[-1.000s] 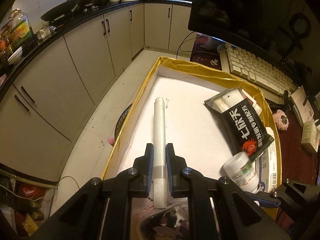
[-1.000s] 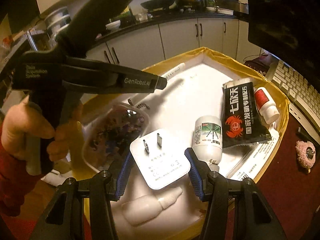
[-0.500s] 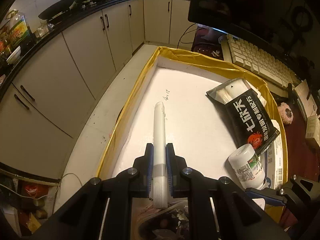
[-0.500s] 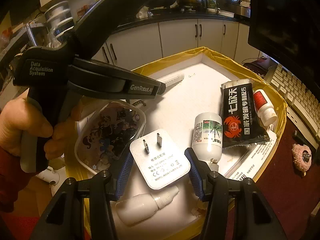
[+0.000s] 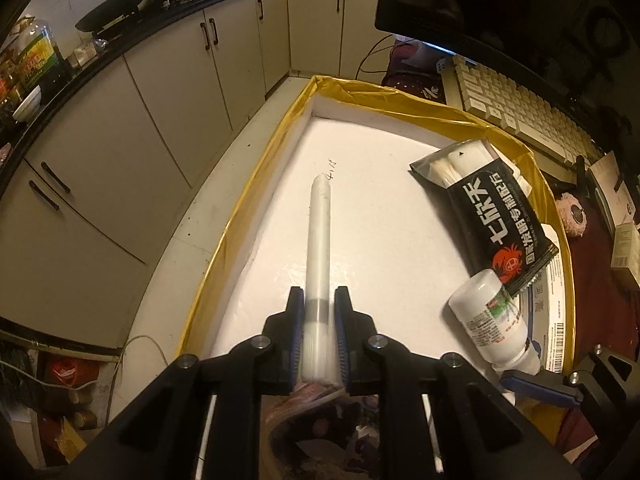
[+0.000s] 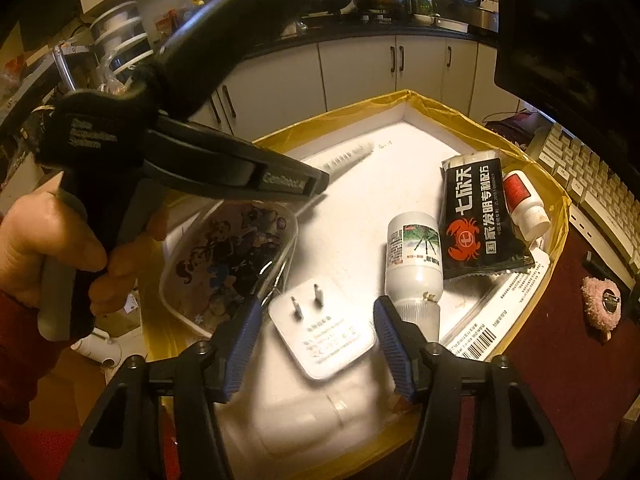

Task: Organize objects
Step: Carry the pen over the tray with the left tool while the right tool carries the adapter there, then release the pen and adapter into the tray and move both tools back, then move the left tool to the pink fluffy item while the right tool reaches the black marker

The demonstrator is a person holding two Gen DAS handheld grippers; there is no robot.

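Gripping a white tube in my left gripper, I hover my right gripper, jaws wide apart, around a white plug adapter.

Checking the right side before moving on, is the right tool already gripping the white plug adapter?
No, the right tool is open, its fingers apart around the plug adapter.

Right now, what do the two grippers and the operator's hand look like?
Both grippers, left gripper and right gripper, are matte black plastic with silver screws and ribbed blue finger pads. The left's pistol-grip body carries white lettering. The bare hand shows a red sleeve.
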